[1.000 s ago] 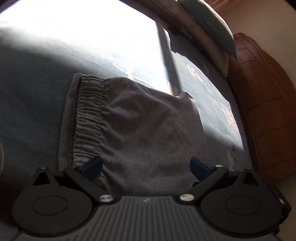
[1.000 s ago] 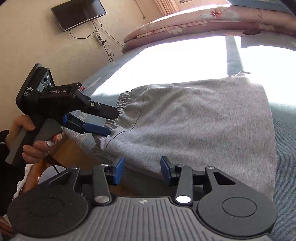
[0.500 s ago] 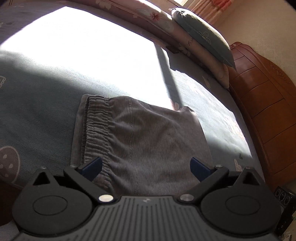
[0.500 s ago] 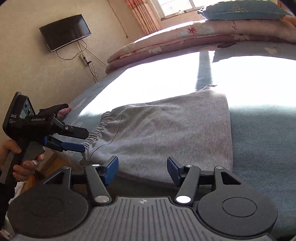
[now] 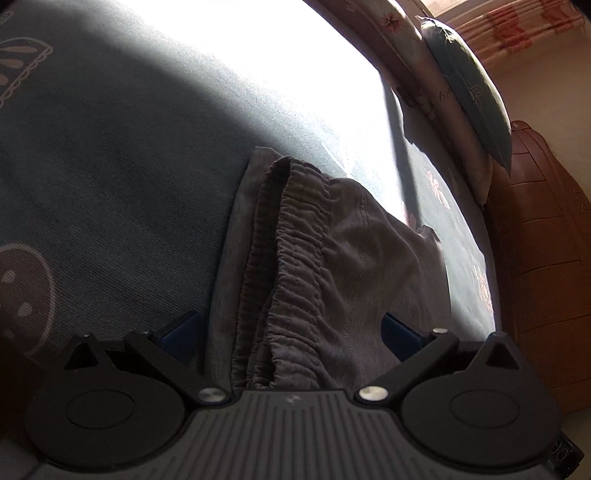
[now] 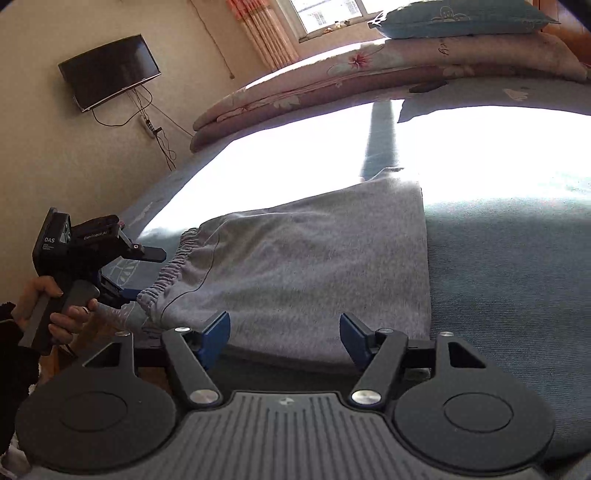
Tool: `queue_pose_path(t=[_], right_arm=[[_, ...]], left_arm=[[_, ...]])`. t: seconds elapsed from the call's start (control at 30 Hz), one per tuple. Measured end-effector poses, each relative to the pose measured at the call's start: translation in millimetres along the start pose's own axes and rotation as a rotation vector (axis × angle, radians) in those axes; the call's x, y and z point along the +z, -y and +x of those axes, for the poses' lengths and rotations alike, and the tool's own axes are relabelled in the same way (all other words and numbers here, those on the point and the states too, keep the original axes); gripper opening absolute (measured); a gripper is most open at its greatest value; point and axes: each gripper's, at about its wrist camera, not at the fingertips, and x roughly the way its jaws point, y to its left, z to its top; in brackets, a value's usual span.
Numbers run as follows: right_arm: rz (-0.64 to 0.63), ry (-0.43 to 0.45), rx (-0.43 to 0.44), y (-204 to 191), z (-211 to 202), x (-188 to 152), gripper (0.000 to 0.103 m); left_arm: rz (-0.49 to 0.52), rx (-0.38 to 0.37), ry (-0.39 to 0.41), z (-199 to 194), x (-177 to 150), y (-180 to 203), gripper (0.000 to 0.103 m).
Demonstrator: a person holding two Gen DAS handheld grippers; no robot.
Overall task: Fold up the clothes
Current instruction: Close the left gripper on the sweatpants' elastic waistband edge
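Note:
Folded grey trousers [image 5: 362,258] [image 6: 314,266] lie flat on the blue bed sheet [image 5: 110,184] [image 6: 498,277], their elastic waistband [image 5: 299,240] [image 6: 173,262] at the left end. My left gripper [image 5: 291,332] [image 6: 146,273] is open wide at that end, low over the sheet, and the waistband's near corner runs between its blue pads without being pinched. A hand [image 6: 55,306] holds its grip. My right gripper [image 6: 284,332] faces the trousers' near long edge; its jaws are opening, and the cloth edge lies just past the tips, untouched.
A folded floral quilt [image 6: 332,77] and a blue pillow [image 6: 461,18] sit at the head of the bed. A wooden bed end [image 5: 535,258] stands to the right. A TV [image 6: 109,72] hangs on the wall. Bright sunlight washes out the middle of the sheet.
My left gripper has dropped and slid to the waistband end, which now sits between its open fingers. My right gripper's jaws have spread wider and it has backed off the trousers' edge.

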Motion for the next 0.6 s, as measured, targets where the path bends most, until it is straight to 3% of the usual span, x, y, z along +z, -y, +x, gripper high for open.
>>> queue_pose_path(t=[0.13, 0.43, 0.6], right_arm=[[0.003, -0.028, -0.019, 1.1, 8.0, -0.4, 0.071], [-0.022, -0.082, -0.057, -4.6, 28.7, 2.6, 0.071], [-0.023, -0.089, -0.051, -6.3, 36.4, 3.5, 0.071]], left_arm=[[-0.028, -0.071, -0.023, 9.5, 11.1, -5.4, 0.102], [-0.008, -0.152, -0.065, 37.8, 49.4, -1.0, 0.102], [-0.028, -0.222, -0.101, 34.5, 31.6, -11.4, 0.102]])
